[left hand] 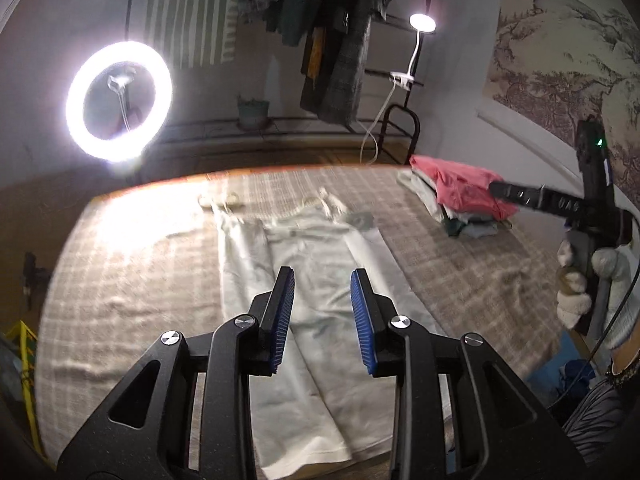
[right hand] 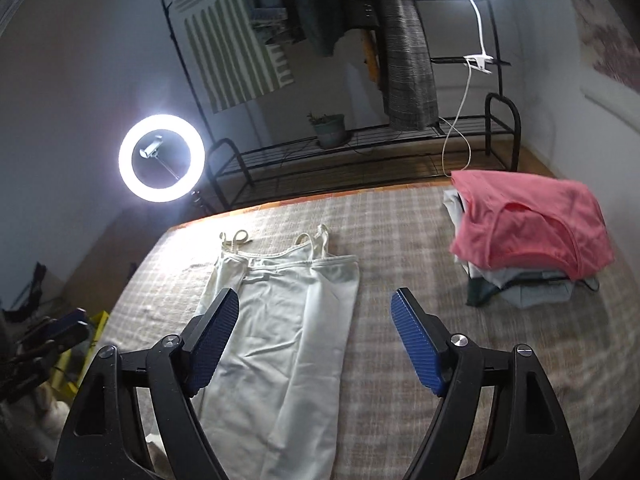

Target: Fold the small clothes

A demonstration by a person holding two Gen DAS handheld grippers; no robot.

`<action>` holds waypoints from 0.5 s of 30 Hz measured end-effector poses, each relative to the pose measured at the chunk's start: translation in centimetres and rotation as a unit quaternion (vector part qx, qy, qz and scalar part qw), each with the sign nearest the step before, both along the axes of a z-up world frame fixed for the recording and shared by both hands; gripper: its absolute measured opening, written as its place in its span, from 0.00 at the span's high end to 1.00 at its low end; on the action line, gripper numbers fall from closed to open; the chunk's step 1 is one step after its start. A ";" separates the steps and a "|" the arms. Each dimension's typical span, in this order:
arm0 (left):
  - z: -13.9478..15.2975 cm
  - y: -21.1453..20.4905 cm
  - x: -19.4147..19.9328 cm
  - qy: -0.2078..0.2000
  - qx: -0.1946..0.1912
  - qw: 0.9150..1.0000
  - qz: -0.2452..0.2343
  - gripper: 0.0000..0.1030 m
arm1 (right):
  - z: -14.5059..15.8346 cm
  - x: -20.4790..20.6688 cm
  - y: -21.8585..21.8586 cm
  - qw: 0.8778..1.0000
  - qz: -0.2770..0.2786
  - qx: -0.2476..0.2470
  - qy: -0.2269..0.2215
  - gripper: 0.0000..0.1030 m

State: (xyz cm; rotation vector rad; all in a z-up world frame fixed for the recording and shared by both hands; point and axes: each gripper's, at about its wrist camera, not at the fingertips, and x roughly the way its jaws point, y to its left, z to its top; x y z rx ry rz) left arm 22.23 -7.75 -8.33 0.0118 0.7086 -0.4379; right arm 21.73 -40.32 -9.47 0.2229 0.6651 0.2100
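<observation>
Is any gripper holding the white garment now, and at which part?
No. Both the left gripper and the right gripper are open, holding nothing; the white garment lies flat on the table.

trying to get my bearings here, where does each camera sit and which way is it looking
Left wrist: rides the left gripper, looking down along its empty, parted fingers at the white camisole; the gloved right hand shows at right.
Right wrist: rides the right gripper, jaws wide and empty, above the camisole and plaid cloth.
Shared: camisole, pink-topped clothes pile, ring light.
</observation>
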 end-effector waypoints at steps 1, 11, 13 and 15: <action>-0.9 -0.3 -0.1 0.007 0.005 1.000 -0.002 0.72 | -0.2 -0.1 -0.5 1.000 -0.002 -0.002 0.001 0.24; -9.4 -2.2 -3.0 0.078 0.052 0.996 -0.008 0.72 | -4.5 1.0 -5.4 0.996 -0.017 0.067 0.060 0.62; -9.7 -3.9 -3.7 0.073 0.050 0.996 -0.024 0.72 | -5.4 1.7 -6.1 0.992 -0.010 0.099 0.073 0.62; -10.3 -6.3 -4.5 0.070 0.053 0.995 -0.045 0.72 | -6.1 2.1 -6.3 0.991 -0.011 0.109 0.081 0.62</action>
